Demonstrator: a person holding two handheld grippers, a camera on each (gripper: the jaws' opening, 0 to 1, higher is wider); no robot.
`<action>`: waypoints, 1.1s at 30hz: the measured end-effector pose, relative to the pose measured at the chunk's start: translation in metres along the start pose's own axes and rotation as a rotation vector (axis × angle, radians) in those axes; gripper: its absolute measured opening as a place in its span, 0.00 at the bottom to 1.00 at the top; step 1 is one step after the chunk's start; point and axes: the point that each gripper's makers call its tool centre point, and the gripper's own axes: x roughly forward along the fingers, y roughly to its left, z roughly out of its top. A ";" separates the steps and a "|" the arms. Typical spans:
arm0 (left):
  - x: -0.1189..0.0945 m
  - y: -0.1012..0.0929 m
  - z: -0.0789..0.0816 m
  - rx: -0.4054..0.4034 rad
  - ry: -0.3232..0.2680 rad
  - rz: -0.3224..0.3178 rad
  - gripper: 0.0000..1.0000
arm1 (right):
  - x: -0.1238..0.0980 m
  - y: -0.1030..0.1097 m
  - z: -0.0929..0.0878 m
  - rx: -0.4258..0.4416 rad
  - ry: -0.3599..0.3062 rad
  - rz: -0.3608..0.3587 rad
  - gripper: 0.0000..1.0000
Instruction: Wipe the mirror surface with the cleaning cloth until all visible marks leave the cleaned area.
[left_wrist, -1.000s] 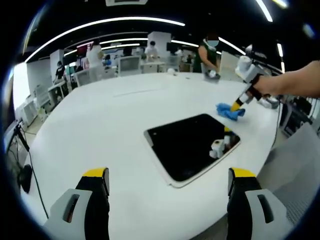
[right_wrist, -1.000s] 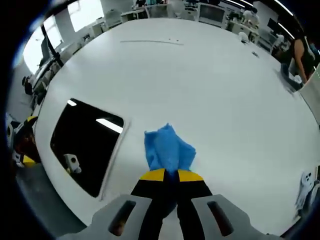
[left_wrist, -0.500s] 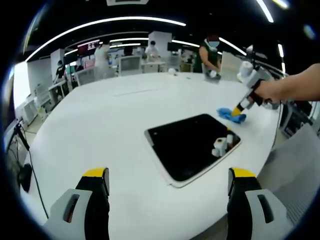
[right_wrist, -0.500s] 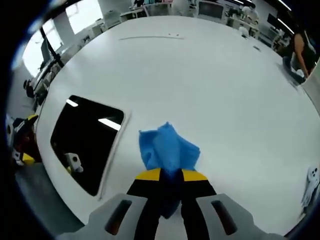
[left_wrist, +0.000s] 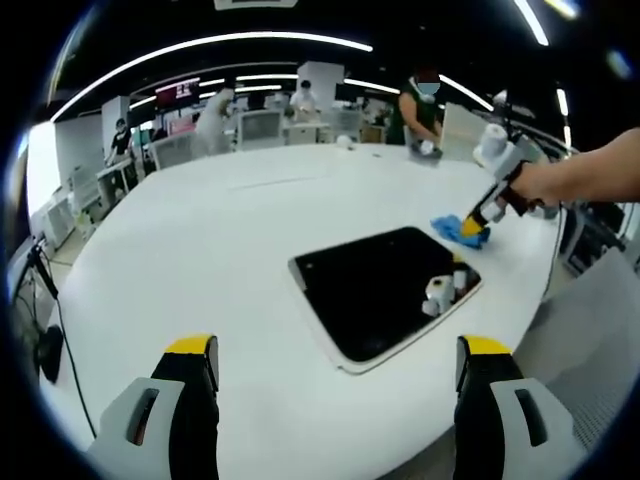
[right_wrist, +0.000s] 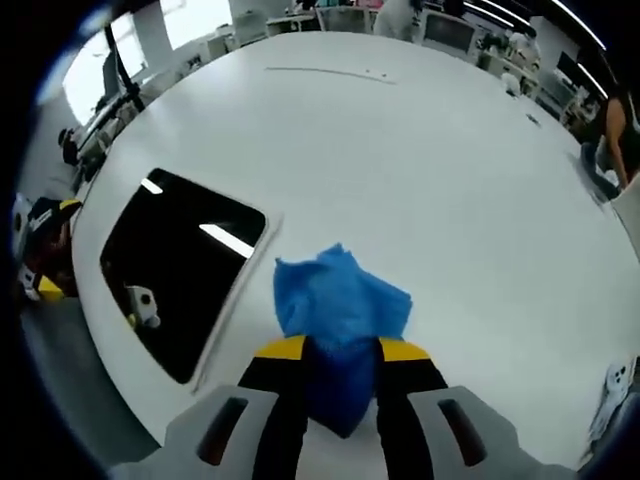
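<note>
Right claw (right_wrist: 335, 350) is pinching the blue cleaning cloth (right_wrist: 340, 305) between its yellow-tipped jaws, which are drawn in tight on the fabric so that a bunched fold is fanning out ahead of them and a tail is hanging back between them. Gripping it by one end like this is leaving a loose pad of cloth free in front, which looks suited to being dragged flat over glass. In the left gripper view the same claw (left_wrist: 474, 222), held by a person's hand (left_wrist: 540, 185), is tipping down at the far corner of the mirror (left_wrist: 385, 287), with the cloth (left_wrist: 456, 229) lying on the white surface (left_wrist: 220, 260) just beside the mirror's rim, not yet on the glass.

Left claw (left_wrist: 335, 360) is standing wide open and gripping nothing, its two jaws well apart at the near edge of the surface. It is probably being kept back so the whole mirror and the cloth are sitting in sight while the other hand works.

The mirror (right_wrist: 175, 270) is lying flat, dark, and is reflecting ceiling lights and the grippers; whether marks are on it is too fine to tell. Wiping appears not to have begun, so the next move is likely calling for sliding the cloth sideways onto the glass with the pad pressed flat
</note>
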 end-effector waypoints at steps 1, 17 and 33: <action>0.000 -0.001 0.000 0.003 0.002 -0.005 0.99 | 0.000 0.000 0.000 0.006 -0.003 -0.002 0.23; 0.001 -0.003 -0.003 0.006 0.016 -0.014 0.99 | -0.057 -0.002 0.036 0.039 -0.257 0.051 0.50; -0.005 0.005 0.003 -0.009 -0.026 0.028 0.99 | -0.104 -0.001 0.014 -0.073 -0.578 0.012 1.00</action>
